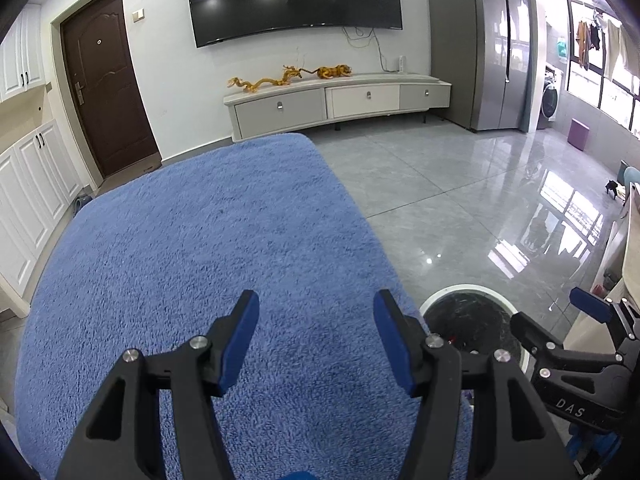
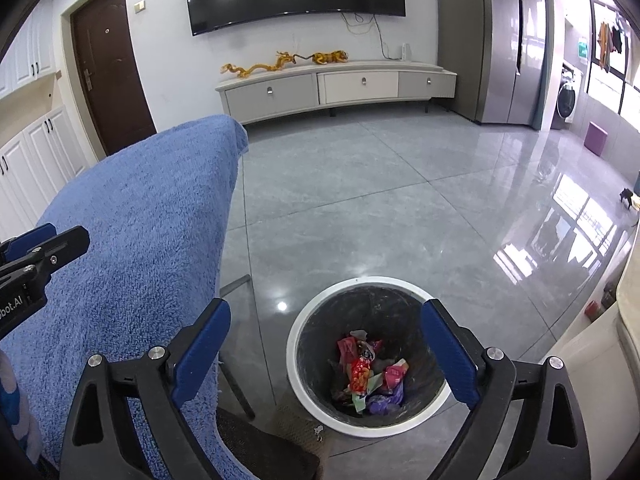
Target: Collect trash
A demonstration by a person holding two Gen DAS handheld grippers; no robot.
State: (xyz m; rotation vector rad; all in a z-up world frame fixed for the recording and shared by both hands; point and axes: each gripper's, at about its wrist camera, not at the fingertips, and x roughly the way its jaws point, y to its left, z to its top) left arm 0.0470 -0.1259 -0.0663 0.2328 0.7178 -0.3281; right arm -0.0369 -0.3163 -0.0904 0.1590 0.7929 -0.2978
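The round dark waste bin with the white rim [image 2: 366, 354] is taken as the landmark: it stands on the glossy grey tiled floor [image 2: 400, 208], just beside the edge of the table covered by a fluffy blue towel [image 1: 200, 248]. Directly above its mouth the right gripper [image 2: 325, 354] is held with its jaws spread wide and nothing between the blue pads; the left gripper [image 1: 316, 340] is held over the towel, to the left of the bin, likewise open and empty. The trash, a heap of crumpled red, orange, green and purple wrappers [image 2: 370, 376], lies at the bottom of the bin. No loose piece can be seen on the towel, so the collecting is judged to be near its end, though the near part of the table is hidden by the grippers. One risk is judged to be the bin's rim being knocked by a lowered right finger, whereby the light bin could be tipped and the wrappers spilled; another, the towel being snagged and dragged off the table edge by the left fingers. Counted: one bin, one towel, two grippers; the wrappers overlap too much for a sure count, but at least five are made out.
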